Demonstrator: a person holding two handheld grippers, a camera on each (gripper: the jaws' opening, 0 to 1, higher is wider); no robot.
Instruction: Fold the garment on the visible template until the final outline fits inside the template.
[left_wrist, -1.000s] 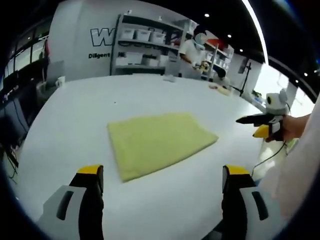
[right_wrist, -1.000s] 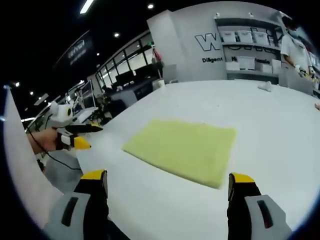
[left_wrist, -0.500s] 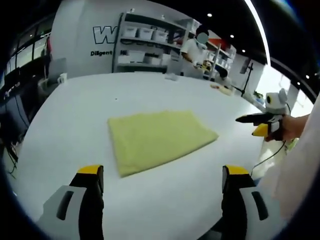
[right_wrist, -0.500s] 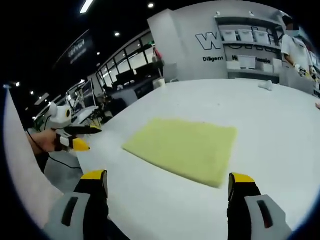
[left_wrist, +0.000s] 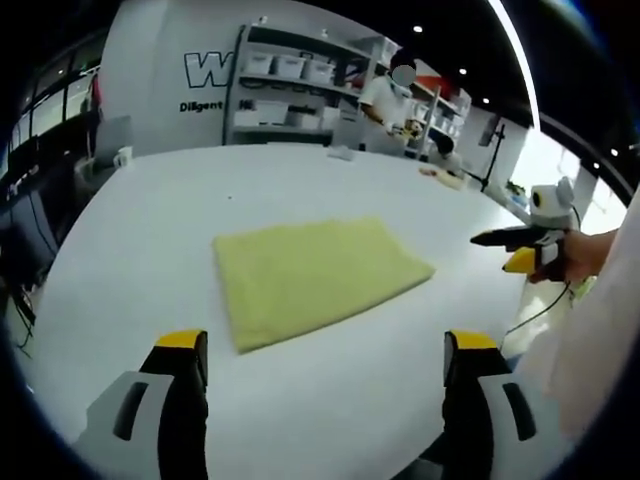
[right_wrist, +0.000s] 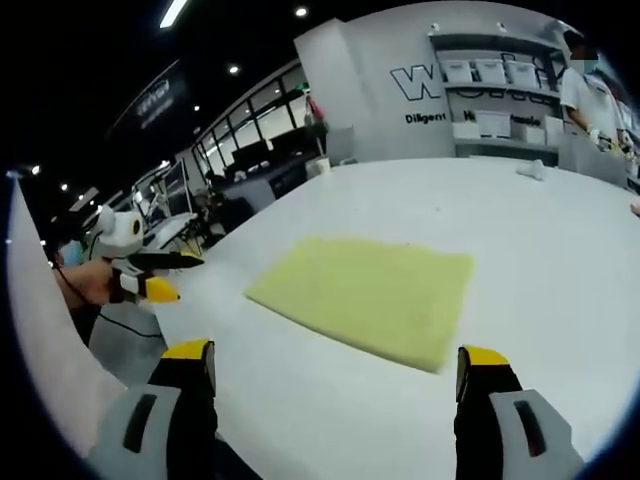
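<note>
A pale yellow garment (left_wrist: 315, 278), folded into a flat rectangle, lies on the white table (left_wrist: 150, 200). The same garment (right_wrist: 370, 295) appears in the right gripper view, with nothing touching it. My left gripper (left_wrist: 325, 355) hovers short of its near edge, jaws wide apart and holding nothing. My right gripper (right_wrist: 335, 365) is likewise open and holds nothing, back from the cloth. In the left gripper view a hand holds the right gripper (left_wrist: 515, 250) off the table's right edge. The left gripper (right_wrist: 150, 275) sits off the left edge in the right gripper view.
Shelves with white boxes (left_wrist: 285, 95) stand behind the table, and a person (left_wrist: 385, 105) works beside them. Small items (left_wrist: 440, 175) lie at the table's far right. Desks and dark windows (right_wrist: 250, 165) line the room's left side.
The left gripper view has drifted very slightly. The garment and both grippers stand as before.
</note>
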